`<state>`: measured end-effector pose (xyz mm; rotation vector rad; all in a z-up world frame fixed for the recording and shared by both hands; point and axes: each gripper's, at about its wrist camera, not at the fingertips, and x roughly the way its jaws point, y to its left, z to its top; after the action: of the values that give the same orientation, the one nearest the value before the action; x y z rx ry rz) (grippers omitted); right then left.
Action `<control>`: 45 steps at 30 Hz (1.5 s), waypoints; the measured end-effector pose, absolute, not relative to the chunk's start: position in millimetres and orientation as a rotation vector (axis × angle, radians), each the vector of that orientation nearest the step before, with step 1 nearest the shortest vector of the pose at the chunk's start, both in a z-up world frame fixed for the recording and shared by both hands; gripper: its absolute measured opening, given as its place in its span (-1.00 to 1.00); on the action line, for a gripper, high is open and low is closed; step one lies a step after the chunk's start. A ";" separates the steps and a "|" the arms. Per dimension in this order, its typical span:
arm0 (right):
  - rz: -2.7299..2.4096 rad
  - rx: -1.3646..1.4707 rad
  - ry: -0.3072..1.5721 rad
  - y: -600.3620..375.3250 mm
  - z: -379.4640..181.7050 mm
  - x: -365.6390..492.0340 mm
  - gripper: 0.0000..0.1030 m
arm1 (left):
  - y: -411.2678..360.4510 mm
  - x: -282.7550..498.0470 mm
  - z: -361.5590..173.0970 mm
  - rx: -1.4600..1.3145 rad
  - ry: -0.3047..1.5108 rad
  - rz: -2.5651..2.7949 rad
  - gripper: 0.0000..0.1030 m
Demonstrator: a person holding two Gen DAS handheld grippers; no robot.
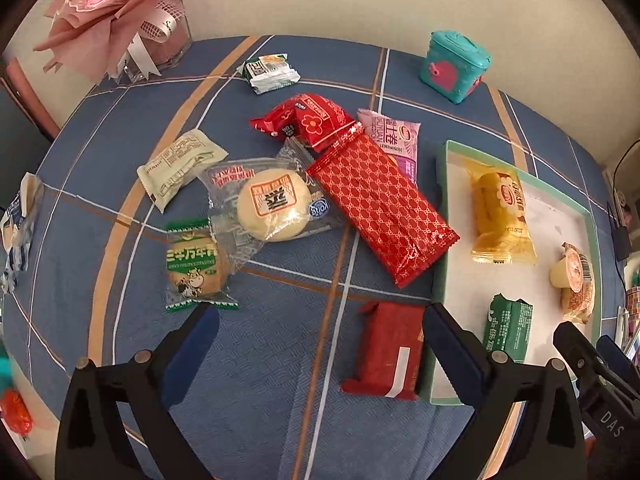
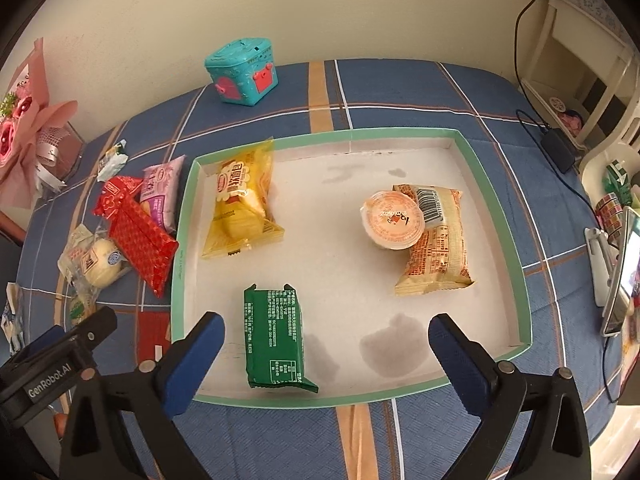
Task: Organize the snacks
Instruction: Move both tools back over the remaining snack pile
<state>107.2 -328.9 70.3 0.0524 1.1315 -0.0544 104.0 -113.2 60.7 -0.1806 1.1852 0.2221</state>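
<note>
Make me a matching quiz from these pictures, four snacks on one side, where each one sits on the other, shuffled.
Snacks:
1. green packet
2. jelly cup
3. long red patterned packet
4. round pastry

Places:
A. on the tablecloth, partly over the pink packet
B. in the tray, leaning on the orange packet
C. on the tablecloth, in a clear wrapper
D. near the tray's front edge

Pairs: 1-D, 2-B, 3-A, 4-C

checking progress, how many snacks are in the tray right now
4. A yellow packet lies at the far left, a green packet at the near edge, and a jelly cup leans on an orange packet at the right. Nothing seems hidden in the tray.
</note>
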 end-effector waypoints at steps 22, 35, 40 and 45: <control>0.242 0.107 1.170 -238.7 59.2 102.8 1.00 | -17.4 87.9 65.5 -0.191 1.176 0.415 0.97; 0.325 0.050 1.227 -184.6 43.7 100.0 0.90 | -8.0 89.8 56.8 -0.250 1.195 0.417 0.97; 0.341 0.043 1.260 -177.4 34.7 101.7 0.74 | -3.3 89.3 51.8 -0.278 1.207 0.418 0.97; 0.323 0.000 1.280 -170.6 25.6 102.3 0.66 | 0.3 89.4 48.7 -0.299 1.213 0.410 0.97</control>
<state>102.3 -170.6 25.6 0.0002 1.2801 0.3234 89.4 0.3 48.7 -0.2991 1.2130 0.4100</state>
